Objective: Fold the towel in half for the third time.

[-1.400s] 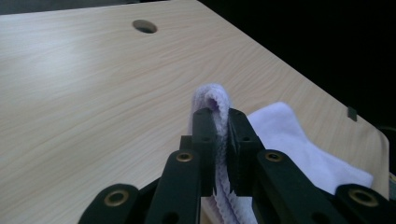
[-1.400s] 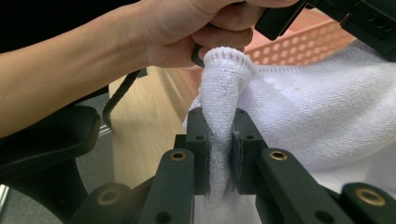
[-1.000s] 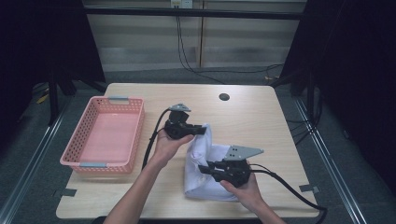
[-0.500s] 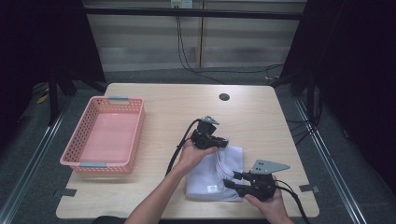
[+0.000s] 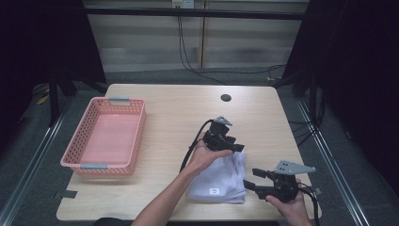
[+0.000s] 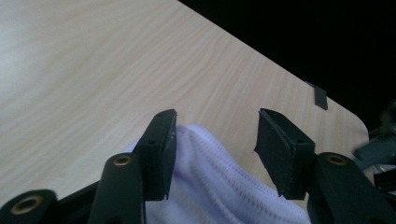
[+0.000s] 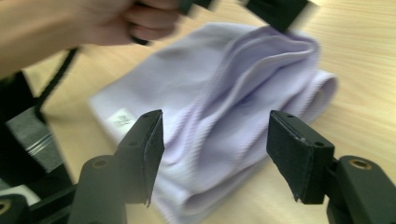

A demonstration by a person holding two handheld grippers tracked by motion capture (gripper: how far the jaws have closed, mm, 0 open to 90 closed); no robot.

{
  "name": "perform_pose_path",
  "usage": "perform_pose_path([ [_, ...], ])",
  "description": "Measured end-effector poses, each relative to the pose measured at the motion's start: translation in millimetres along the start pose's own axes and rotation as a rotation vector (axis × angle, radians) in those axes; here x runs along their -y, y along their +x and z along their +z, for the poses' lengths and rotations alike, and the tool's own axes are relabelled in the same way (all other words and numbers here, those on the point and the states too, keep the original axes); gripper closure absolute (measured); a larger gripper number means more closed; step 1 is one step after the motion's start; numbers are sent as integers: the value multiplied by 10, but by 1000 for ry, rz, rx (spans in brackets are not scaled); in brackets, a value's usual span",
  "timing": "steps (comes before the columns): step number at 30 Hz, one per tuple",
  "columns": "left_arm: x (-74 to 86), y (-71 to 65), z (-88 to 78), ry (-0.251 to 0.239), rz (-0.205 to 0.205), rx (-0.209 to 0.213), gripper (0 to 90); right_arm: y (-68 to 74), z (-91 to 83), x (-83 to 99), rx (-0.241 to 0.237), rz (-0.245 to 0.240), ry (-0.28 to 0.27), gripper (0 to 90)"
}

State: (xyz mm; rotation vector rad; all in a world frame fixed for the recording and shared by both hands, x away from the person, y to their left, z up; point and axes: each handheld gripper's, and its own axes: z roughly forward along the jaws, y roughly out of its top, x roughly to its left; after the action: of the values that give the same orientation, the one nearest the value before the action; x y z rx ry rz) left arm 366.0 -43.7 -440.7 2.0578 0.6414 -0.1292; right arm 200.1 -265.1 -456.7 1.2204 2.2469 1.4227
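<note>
1. Since a second ago, both grippers have swung toward the table's 4 o'clock corner, carrying the fold across.
2. Nearest, the right gripper (image 5: 254, 179) hovers with jaws apart, empty, just beside the cloth's 3 o'clock edge.
3. The lavender cloth (image 5: 217, 178) lies folded on the table (image 5: 179, 108).
4. The left gripper (image 5: 237, 145), jaws apart, straddles its far edge; likely a release.
5. At 9 o'clock, the pink basket (image 5: 136, 136) sits empty.

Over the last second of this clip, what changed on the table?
Both grippers carried the pale lilac folded cloth toward the table's right front corner. The left gripper and right gripper now stand open at its edges, apparently released. The pink plastic basket stayed put.
</note>
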Motion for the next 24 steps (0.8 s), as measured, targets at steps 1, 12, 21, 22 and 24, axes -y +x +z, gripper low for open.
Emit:
perform_pose_path([
  [1,11,23,-75,-20,-13,-8,423,-42,19,-22,14,4,-4,349],
  [12,580,201,-803,-21,-41,-82,420,-301,603,-563,85,-21,31,265],
  [21,986,1,-1020,58,20,-88,377,-393,1176,-657,141,-60,118,292],
  [22,1029,-26,-1055,58,28,-89,374,-395,1191,-617,171,-65,131,309],
  [24,1114,-75,-1128,60,17,-86,360,-433,1151,-537,195,-65,125,328],
])
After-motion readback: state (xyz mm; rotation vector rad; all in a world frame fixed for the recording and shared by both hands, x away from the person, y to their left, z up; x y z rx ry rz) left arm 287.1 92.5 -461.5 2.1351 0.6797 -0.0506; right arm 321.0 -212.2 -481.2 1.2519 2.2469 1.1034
